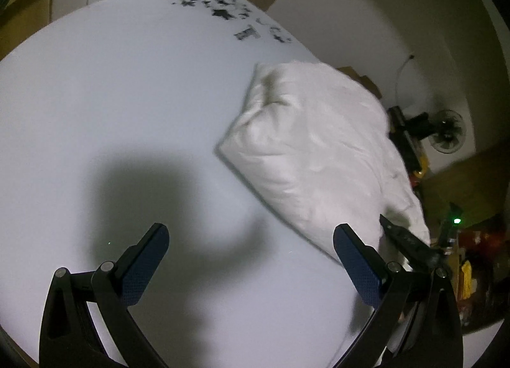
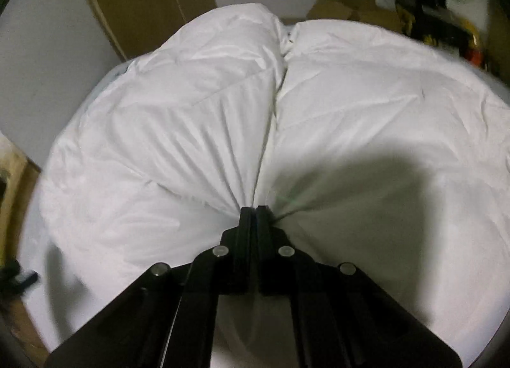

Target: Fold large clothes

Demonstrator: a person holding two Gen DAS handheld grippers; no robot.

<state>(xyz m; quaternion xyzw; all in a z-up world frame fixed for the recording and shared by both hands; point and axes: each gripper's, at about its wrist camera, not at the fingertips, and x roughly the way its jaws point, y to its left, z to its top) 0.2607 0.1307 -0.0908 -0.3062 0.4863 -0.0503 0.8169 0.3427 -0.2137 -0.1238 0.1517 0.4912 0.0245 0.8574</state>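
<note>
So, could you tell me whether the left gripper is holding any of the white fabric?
No, the left gripper is open over the bare table, beside the white garment.

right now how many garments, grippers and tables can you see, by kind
white garment: 1, bunched on the table
grippers: 2 (left gripper open and empty, right gripper shut on the garment)
white table: 1
total: 4

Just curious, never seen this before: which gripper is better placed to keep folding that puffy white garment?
Probably the right gripper: its jaws are shut on the white padded garment, fabric gathered at its tips. The left gripper hangs open over bare table, holding nothing.
</note>
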